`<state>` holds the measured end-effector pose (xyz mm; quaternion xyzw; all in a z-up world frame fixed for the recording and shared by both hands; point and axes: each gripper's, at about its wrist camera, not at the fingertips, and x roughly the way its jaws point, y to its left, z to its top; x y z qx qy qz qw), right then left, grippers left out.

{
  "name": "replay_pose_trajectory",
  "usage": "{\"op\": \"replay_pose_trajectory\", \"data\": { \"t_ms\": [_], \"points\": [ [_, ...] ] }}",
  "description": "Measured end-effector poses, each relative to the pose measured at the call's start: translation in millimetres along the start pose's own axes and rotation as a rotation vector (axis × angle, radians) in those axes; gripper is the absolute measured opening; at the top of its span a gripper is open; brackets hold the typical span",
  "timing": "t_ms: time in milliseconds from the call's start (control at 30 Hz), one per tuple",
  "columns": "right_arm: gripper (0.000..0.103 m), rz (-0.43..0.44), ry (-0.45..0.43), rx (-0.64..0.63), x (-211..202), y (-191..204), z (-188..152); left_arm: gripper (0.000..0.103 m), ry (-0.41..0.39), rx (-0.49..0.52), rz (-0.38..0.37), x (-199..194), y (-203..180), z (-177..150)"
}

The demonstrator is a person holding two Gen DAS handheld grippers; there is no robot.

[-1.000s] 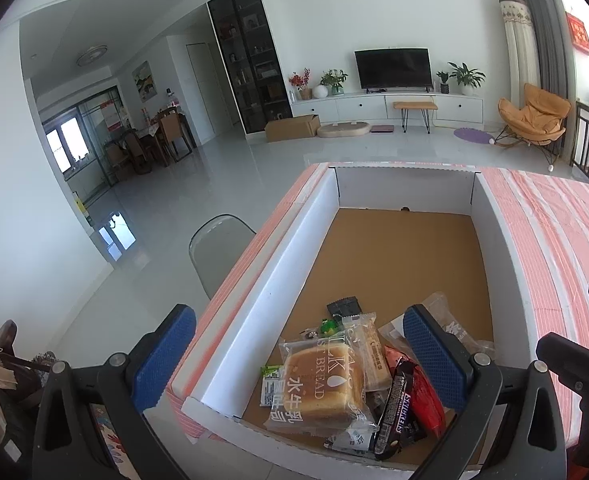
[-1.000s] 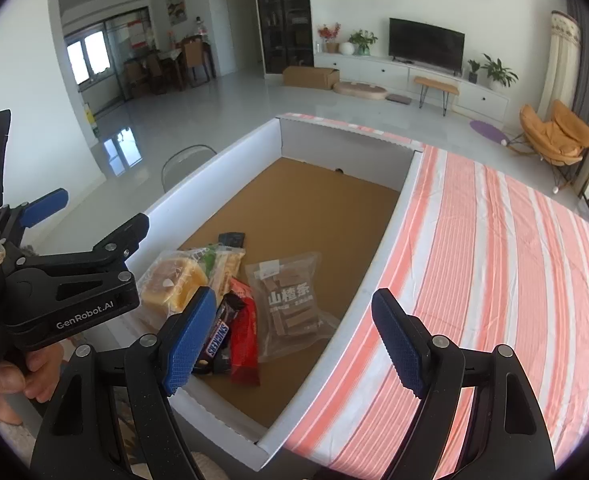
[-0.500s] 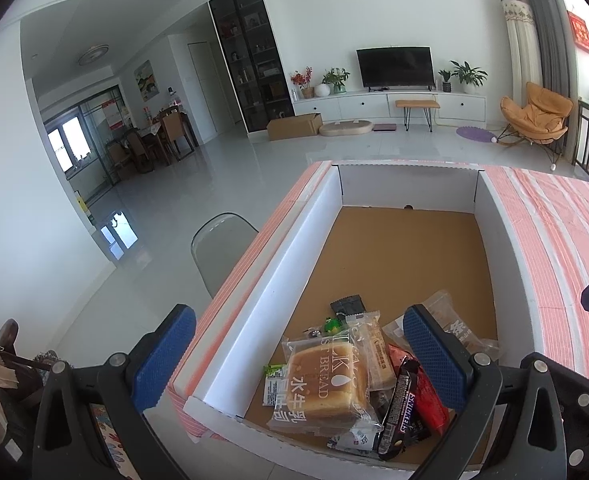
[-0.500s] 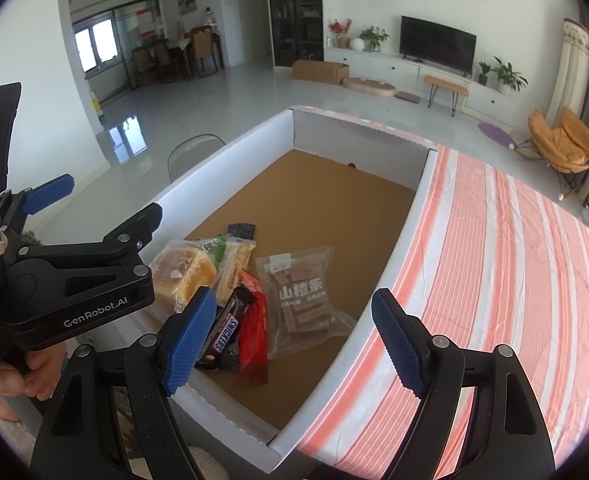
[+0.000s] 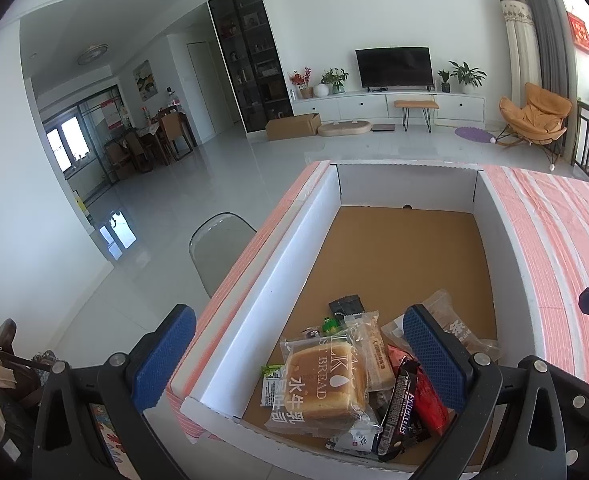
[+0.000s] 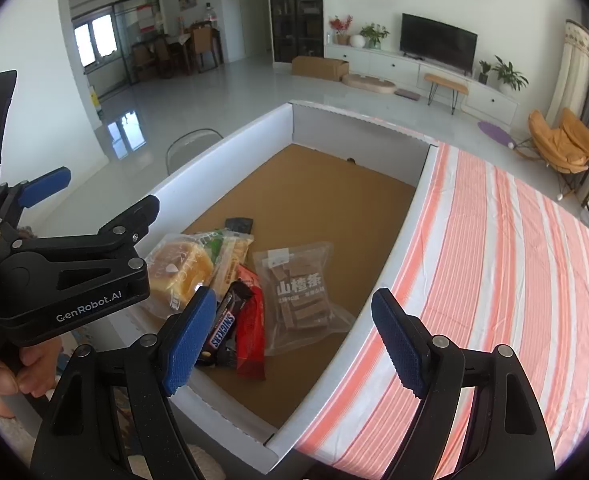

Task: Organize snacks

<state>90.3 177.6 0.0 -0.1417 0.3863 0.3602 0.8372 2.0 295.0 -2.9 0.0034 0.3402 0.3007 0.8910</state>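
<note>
— How far along are we?

— I hold both blue-padded grippers, left (image 5: 298, 354) and right (image 6: 294, 340), spread wide and empty at the near end of the white-walled, brown-floored cardboard box (image 6: 398, 236). The crinkly plastic snack packets (image 6: 234, 280) all lie heaped inside that end. That fits snacks just gathered or snacks awaiting sorting.

— Beyond them?

— Bare box floor.

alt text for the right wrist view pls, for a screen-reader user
The open right gripper hovers over the near end of a white-walled box holding a pile of snacks: a bread pack, a Snickers bar, a red packet and a clear bag of brown sticks. The left gripper hovers beside it; a striped cloth lies alongside.
</note>
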Motion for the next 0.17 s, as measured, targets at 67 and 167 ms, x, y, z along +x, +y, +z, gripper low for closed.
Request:
{"op": "replay_pose_trajectory", "data": {
  "t_ms": [67,167],
  "points": [
    [0.083,0.003,0.002,0.002,0.8,-0.1,0.1,0.103,0.003,-0.009,-0.01,-0.3,0.5,-1.6],
    [0.083,0.007,0.004,0.002,1.6,0.1,-0.5,0.103,0.011,-0.007,-0.009,-0.9,-0.7,-2.4]
  ]
}}
